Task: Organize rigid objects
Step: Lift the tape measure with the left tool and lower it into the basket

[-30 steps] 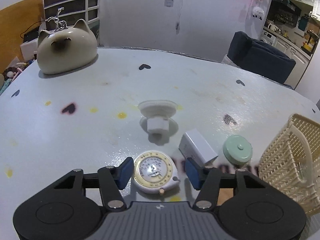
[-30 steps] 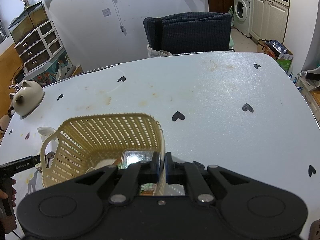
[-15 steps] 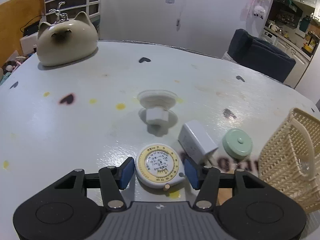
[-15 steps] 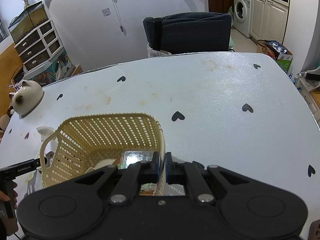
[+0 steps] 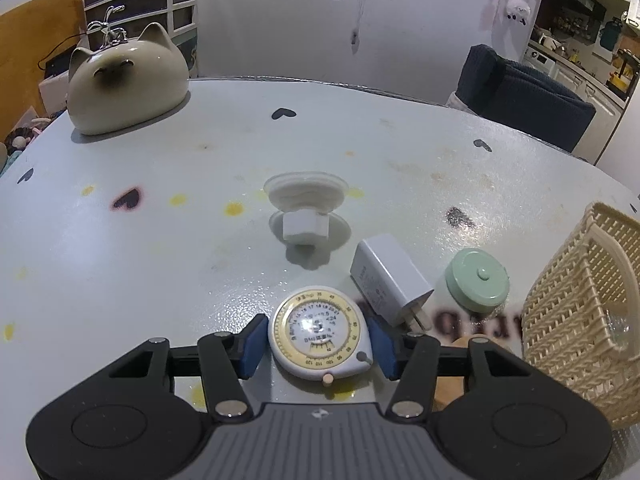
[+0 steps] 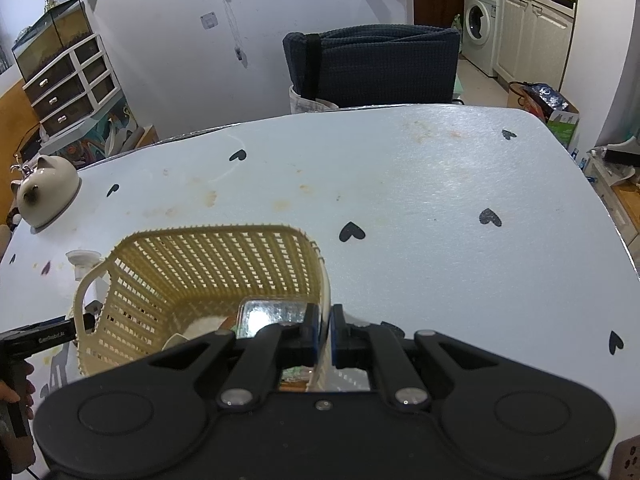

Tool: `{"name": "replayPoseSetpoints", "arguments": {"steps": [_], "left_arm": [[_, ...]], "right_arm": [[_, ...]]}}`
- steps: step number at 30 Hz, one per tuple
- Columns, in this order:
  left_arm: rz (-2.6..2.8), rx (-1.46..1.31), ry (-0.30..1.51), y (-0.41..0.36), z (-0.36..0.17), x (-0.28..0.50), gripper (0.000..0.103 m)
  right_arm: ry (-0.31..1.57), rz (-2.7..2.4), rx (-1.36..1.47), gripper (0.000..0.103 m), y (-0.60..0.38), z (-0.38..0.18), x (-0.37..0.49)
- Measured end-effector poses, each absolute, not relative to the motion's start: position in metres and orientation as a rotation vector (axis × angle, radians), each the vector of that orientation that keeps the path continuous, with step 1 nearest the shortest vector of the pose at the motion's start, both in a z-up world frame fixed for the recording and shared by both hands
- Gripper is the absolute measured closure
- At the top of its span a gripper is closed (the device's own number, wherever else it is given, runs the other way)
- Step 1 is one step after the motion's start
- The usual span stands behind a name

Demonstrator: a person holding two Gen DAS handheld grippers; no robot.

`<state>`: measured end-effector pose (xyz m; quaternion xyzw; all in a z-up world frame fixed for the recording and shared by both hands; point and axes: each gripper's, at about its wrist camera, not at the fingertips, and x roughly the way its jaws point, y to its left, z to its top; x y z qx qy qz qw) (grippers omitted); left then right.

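A pale tabletop (image 5: 160, 264) dotted with small black hearts and yellow stains fills both views, in a home with white walls, a drawer unit and a kitchen at the back.

Nearest in the left wrist view, the left gripper (image 5: 318, 346) has its blue pads spread on either side of a round tape measure (image 5: 319, 332) with a yellow dial, which lies flat on the table; the right pad seems to touch its casing, and a sliver of gap shows at the left pad. Just beyond it to the right lies a white charger plug (image 5: 388, 276), and right of that stands a small jar with a mint-green lid (image 5: 478, 280). Farther back, in the middle, stands a white suction-cup piece (image 5: 306, 212). At the far left sits a cream cat-shaped ornament (image 5: 126, 80). A dark blue chair (image 5: 524, 100) stands past the far right edge.

In the right wrist view, the right gripper (image 6: 325, 338) is clamped on the near right rim of a cream woven basket (image 6: 208, 264), one finger inside the wall and one outside. Something shiny, silver (image 6: 272, 314), lies in the basket; what it is cannot be told.
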<state>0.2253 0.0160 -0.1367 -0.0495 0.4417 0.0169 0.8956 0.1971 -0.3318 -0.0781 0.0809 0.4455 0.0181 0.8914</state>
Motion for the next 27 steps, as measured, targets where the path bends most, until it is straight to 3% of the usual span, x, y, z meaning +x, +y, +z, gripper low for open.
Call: {"name": "replayPoseSetpoints", "arguments": {"steps": [15, 27], "left_arm": [[-0.017, -0.169, 0.955, 0.009, -0.126, 0.189, 0.048], [-0.155, -0.214, 0.81, -0.014, -0.055, 0.18, 0.051]], "right_arm": [[0.911, 0.002, 0.178, 0.098, -0.328, -0.08, 0.193], [0.912, 0.01, 0.178, 0.098, -0.328, -0.081, 0.195]]}}
